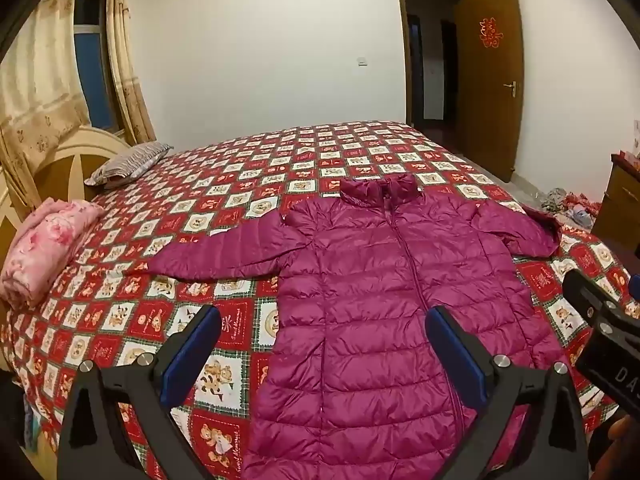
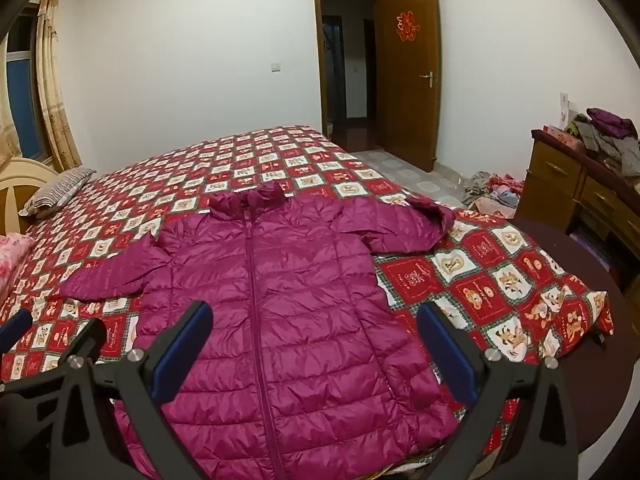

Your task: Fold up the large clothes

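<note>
While jacket (image 1: 380, 304) lies flat | left gripper (image 1: 320, 344), right gripper (image 2: 312, 344) jaws wide | "DA" legible

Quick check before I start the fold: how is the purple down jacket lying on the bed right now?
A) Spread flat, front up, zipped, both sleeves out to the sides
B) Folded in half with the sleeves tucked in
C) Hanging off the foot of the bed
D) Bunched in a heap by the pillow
A: the jacket lies flat on the bedspread, zipper closed down its front, one sleeve out to each side; both grippers hover open above it.
</note>
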A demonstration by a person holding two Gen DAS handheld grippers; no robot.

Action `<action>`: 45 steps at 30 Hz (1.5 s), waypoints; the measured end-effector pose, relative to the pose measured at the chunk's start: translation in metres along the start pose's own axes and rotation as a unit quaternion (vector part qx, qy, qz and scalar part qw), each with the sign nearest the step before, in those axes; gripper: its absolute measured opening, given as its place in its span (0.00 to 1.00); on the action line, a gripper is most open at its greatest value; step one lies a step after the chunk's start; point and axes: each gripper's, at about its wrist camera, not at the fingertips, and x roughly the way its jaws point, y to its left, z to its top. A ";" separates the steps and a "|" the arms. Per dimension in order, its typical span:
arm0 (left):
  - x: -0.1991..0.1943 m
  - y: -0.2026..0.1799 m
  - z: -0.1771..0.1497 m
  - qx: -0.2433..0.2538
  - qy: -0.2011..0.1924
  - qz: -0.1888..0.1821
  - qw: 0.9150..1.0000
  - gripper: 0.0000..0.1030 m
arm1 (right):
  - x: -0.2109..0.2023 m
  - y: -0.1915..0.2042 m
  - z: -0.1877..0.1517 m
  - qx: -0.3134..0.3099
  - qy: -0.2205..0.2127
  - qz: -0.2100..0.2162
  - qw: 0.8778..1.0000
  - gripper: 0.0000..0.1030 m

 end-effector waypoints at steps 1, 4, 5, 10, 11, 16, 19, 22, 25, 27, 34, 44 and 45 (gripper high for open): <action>-0.002 -0.001 0.000 -0.003 -0.002 -0.004 1.000 0.99 | 0.001 0.000 0.000 -0.002 0.001 -0.001 1.000 1.00; -0.005 0.000 -0.002 -0.021 -0.007 -0.018 1.000 0.99 | -0.001 -0.003 0.004 -0.003 0.000 -0.006 1.000 1.00; -0.006 0.003 -0.002 -0.026 -0.005 -0.022 0.999 0.99 | 0.000 -0.003 0.002 -0.004 0.000 -0.008 1.000 1.00; -0.003 0.003 0.000 -0.020 0.007 -0.029 0.999 0.99 | 0.000 -0.003 0.003 -0.010 -0.001 -0.011 1.000 1.00; -0.003 0.003 0.001 -0.020 0.007 -0.030 0.999 0.99 | 0.000 -0.002 0.002 -0.012 -0.002 -0.011 1.000 1.00; -0.002 0.005 0.004 -0.022 0.006 -0.032 0.999 0.99 | -0.001 -0.002 0.002 -0.011 -0.003 -0.012 1.000 1.00; -0.002 0.003 0.002 -0.020 0.005 -0.031 0.999 0.99 | 0.000 -0.002 0.004 -0.012 -0.003 -0.013 1.000 1.00; -0.003 0.004 0.003 -0.021 0.006 -0.032 0.999 0.99 | 0.000 -0.001 0.003 -0.013 -0.003 -0.014 1.000 1.00; -0.003 0.004 0.003 -0.019 0.007 -0.032 0.999 0.99 | 0.000 -0.002 0.003 -0.013 -0.003 -0.013 1.000 1.00; -0.003 0.004 0.003 -0.020 0.006 -0.032 0.999 0.99 | 0.000 -0.001 0.003 -0.013 -0.003 -0.014 1.000 1.00; -0.002 0.003 0.002 -0.021 0.007 -0.032 0.999 0.99 | 0.000 0.000 0.003 -0.014 -0.004 -0.015 1.000 1.00; -0.002 0.004 0.002 -0.021 0.008 -0.033 0.999 0.99 | 0.001 -0.001 0.003 -0.014 -0.003 -0.016 1.000 1.00; -0.002 0.004 0.002 -0.022 0.008 -0.033 0.999 0.99 | 0.001 0.000 0.003 -0.015 -0.003 -0.016 1.000 1.00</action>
